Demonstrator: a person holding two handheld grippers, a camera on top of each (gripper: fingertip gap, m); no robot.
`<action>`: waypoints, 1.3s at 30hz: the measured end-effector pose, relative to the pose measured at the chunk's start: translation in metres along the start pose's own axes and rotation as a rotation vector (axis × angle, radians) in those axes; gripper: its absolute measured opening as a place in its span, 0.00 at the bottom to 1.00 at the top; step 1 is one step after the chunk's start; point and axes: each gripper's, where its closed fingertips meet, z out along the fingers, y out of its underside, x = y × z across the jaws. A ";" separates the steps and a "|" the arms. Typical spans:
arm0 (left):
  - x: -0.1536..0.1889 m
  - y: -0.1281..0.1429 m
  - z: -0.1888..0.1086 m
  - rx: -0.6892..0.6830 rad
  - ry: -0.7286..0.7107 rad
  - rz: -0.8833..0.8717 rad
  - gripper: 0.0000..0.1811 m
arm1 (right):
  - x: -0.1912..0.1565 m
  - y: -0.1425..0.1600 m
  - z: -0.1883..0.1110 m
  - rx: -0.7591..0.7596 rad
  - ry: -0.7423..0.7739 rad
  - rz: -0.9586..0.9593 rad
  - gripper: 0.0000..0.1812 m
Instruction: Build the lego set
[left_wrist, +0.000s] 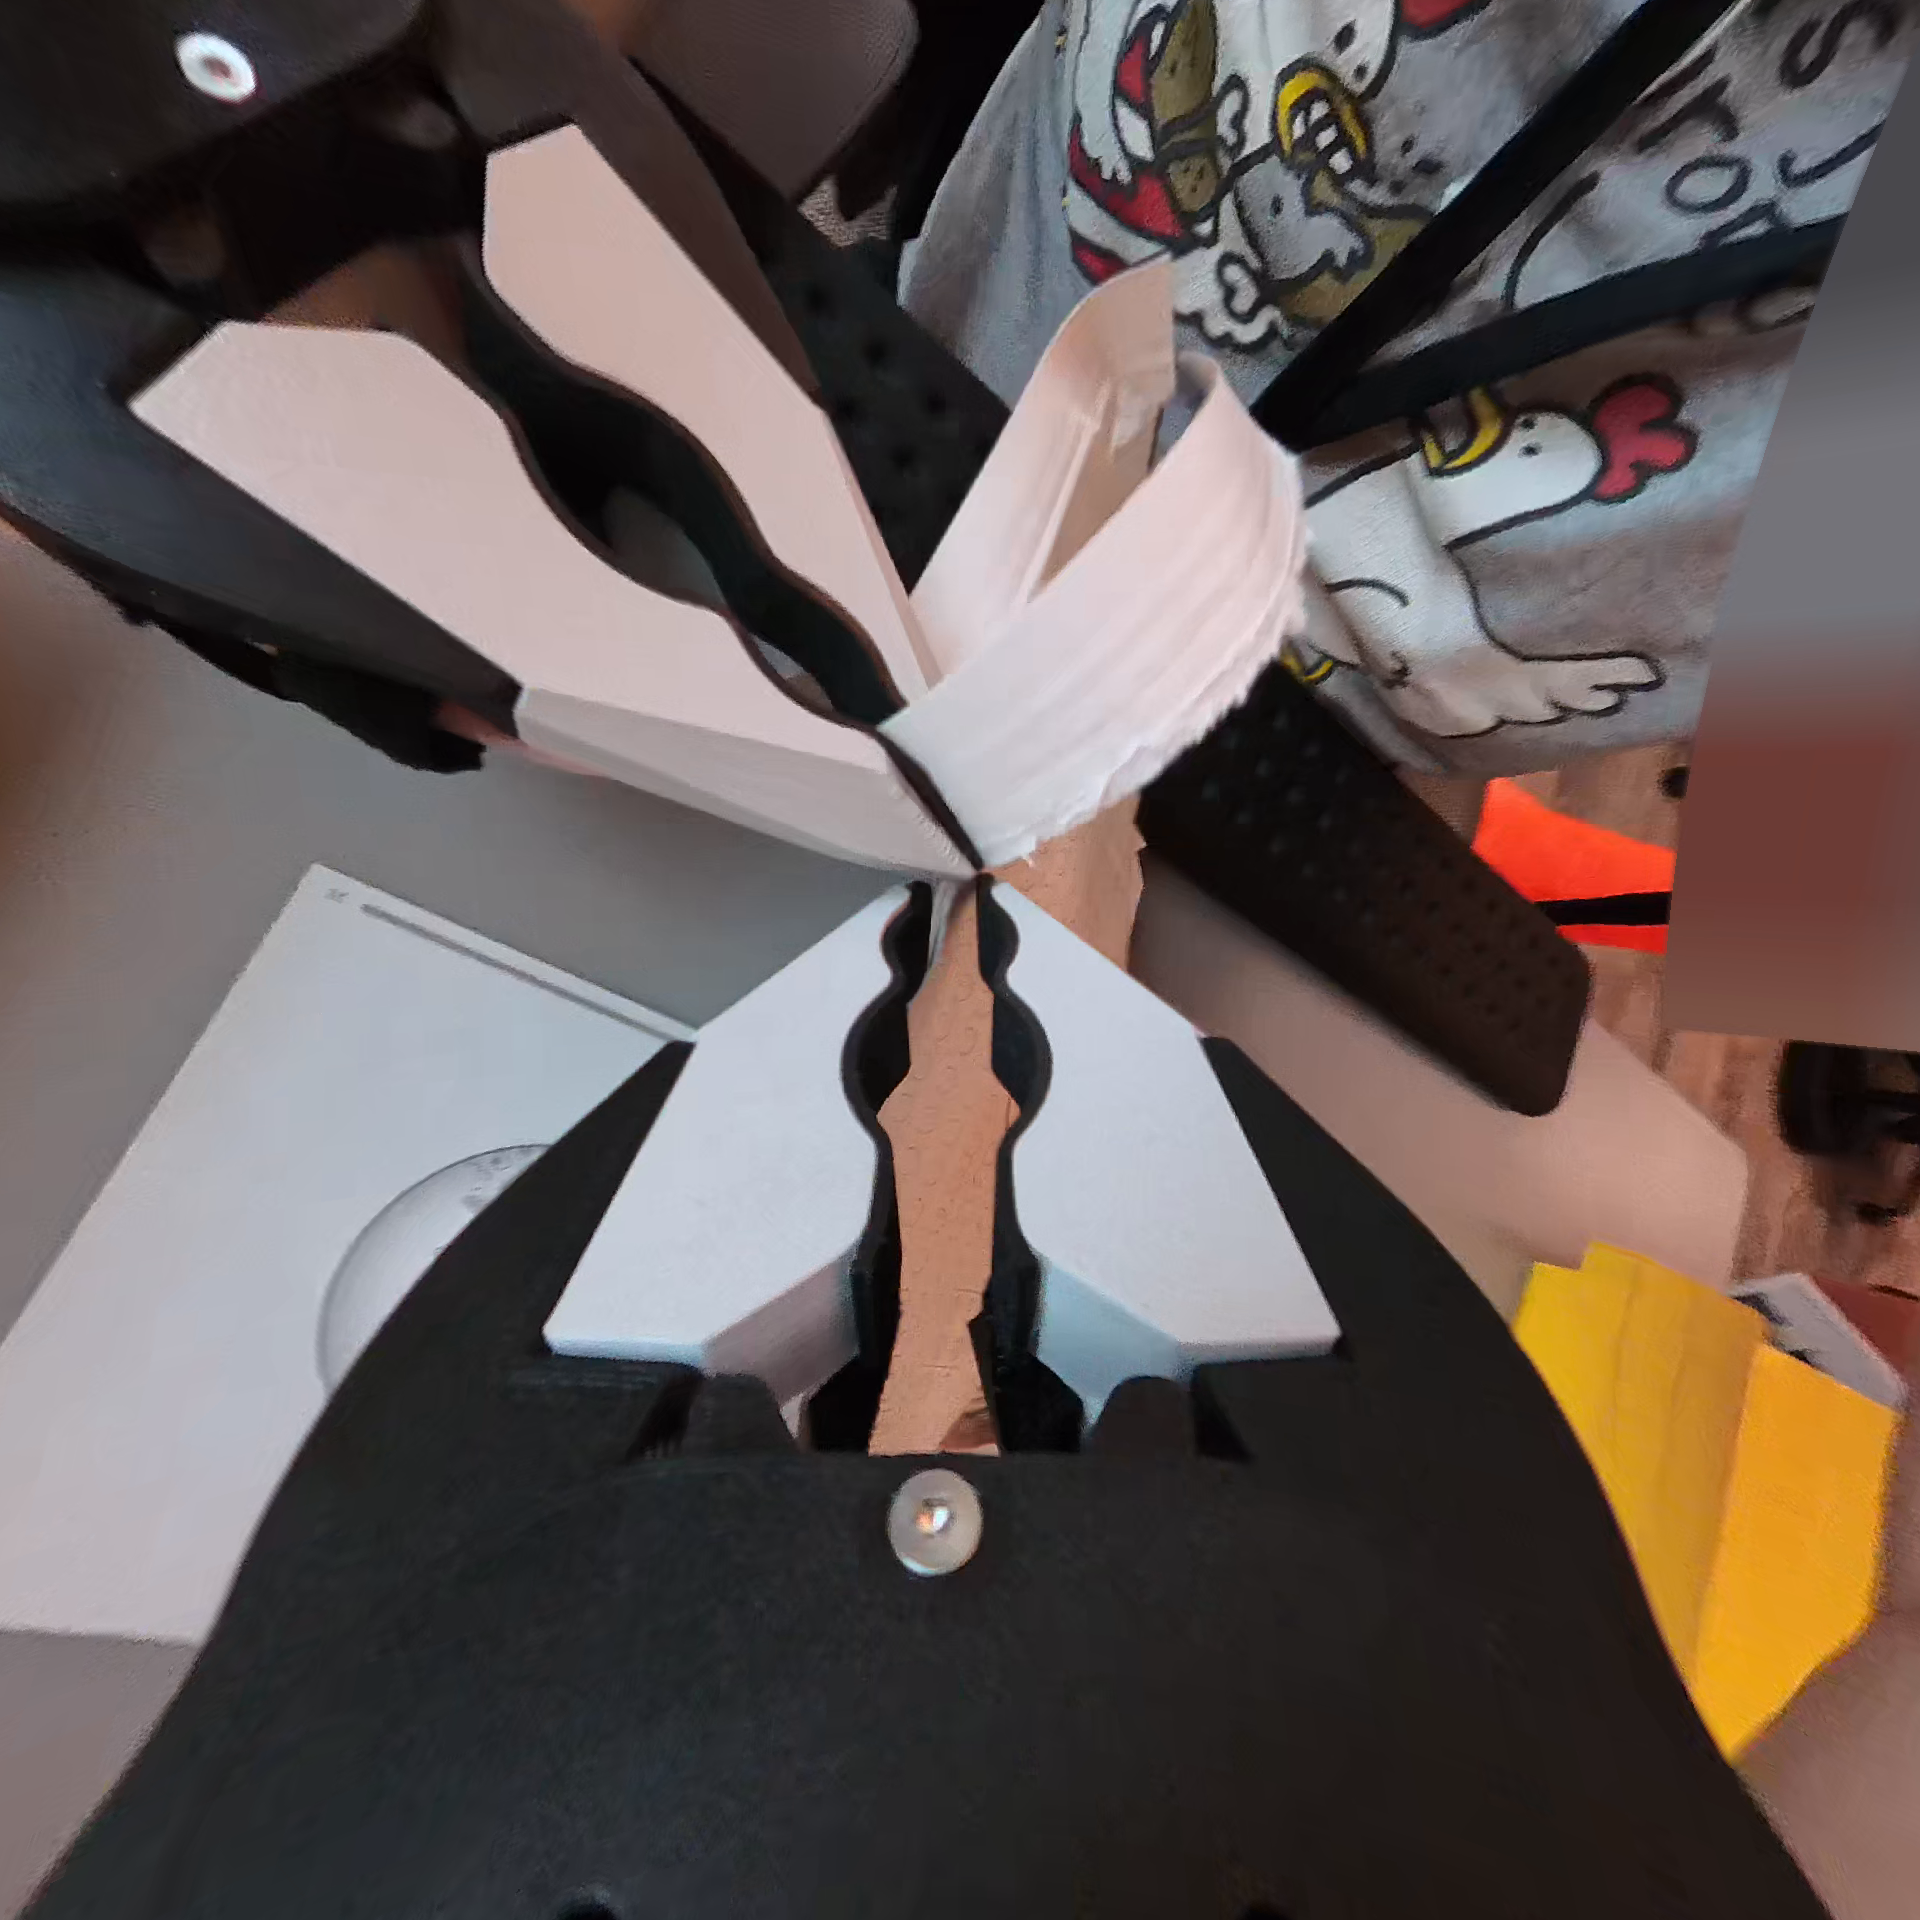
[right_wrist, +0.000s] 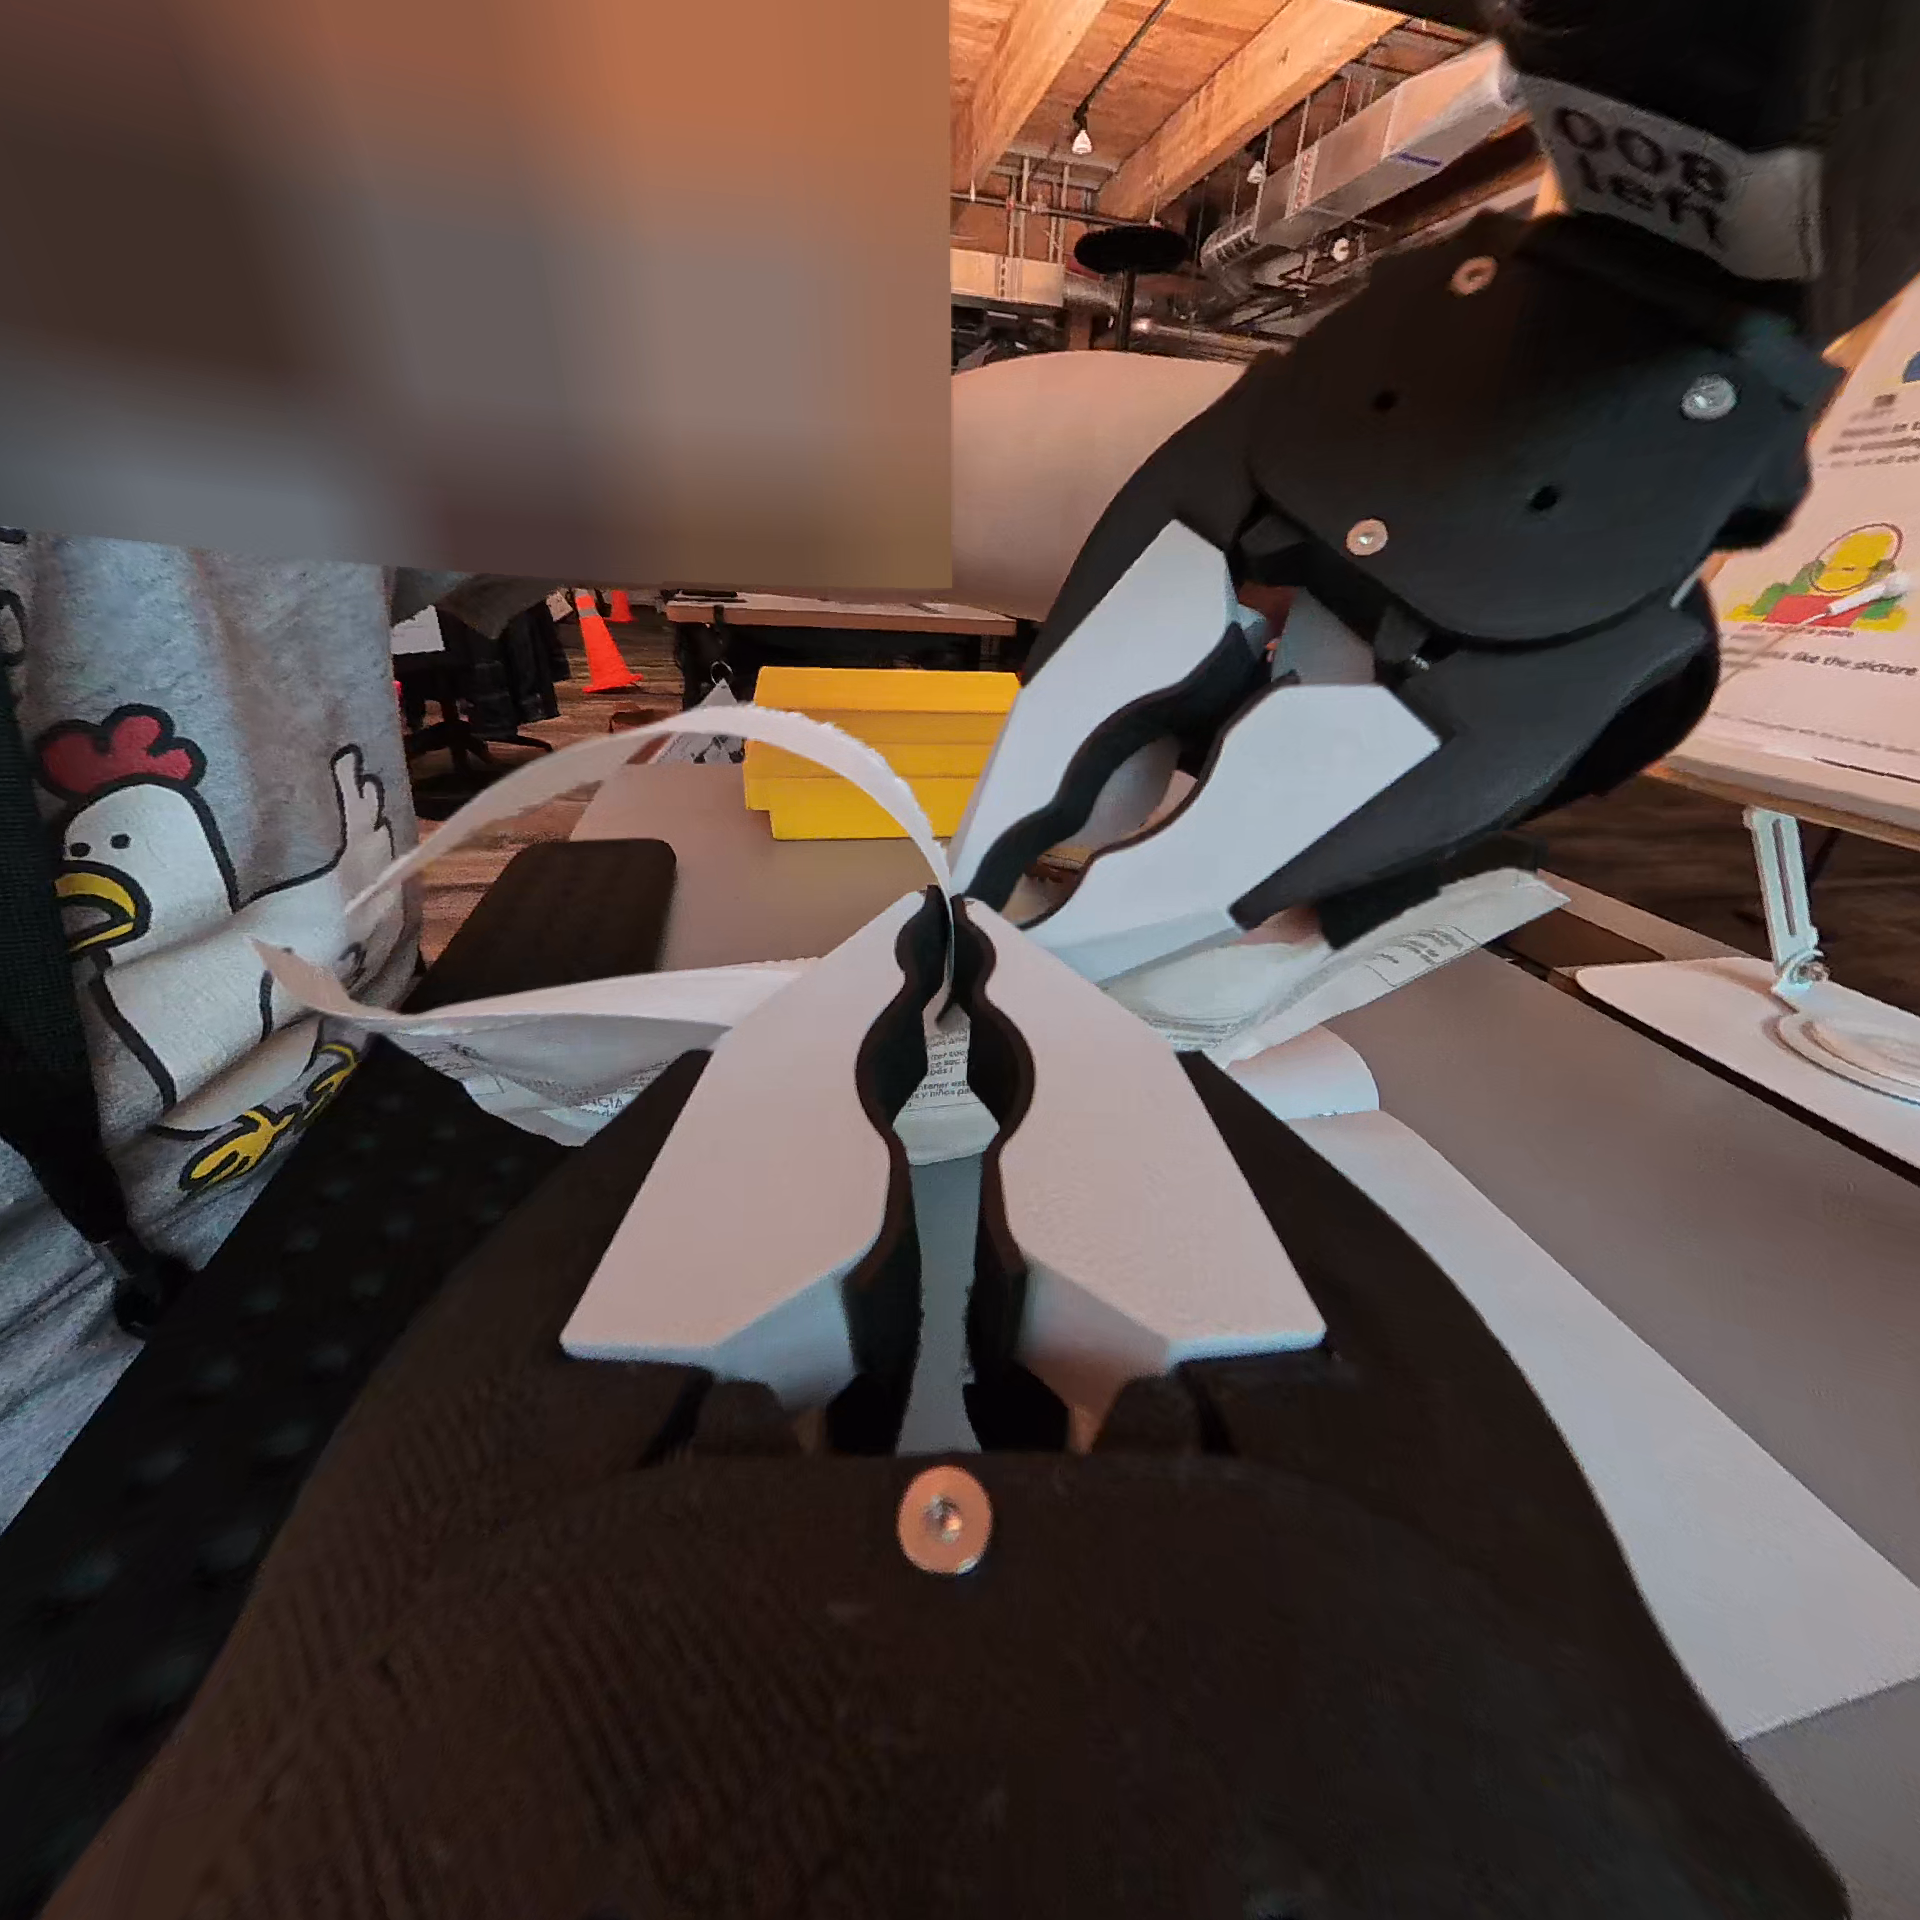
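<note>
Both tools (left_wrist: 951, 883) (right_wrist: 951, 914) pinched closed, tips meeting.

Matt white paper bag (right_wrist: 582, 1023) with a rough torn strip (left_wrist: 1101, 665); glossy yellow plastic tray (right_wrist: 883, 764); bare wood ceiling beams (right_wrist: 1226, 94)

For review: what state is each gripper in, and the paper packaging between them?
left gripper: shut on the paper bag.
right gripper: shut on the torn strip.
paper bag: crumpled, partly torn open.
torn strip: curled in a loop, far end seemingly joined to the bag.
</note>
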 end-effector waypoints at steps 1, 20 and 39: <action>0.001 0.000 0.003 -0.009 0.028 -0.028 0.03 | 0.000 0.001 0.000 -0.011 0.007 -0.009 0.00; 0.012 0.012 0.009 0.033 0.095 -0.064 0.00 | -0.007 0.008 0.000 -0.031 0.170 -0.044 0.00; 0.011 0.030 0.001 0.030 0.123 -0.086 0.00 | -0.026 -0.003 -0.008 0.024 0.201 -0.050 0.00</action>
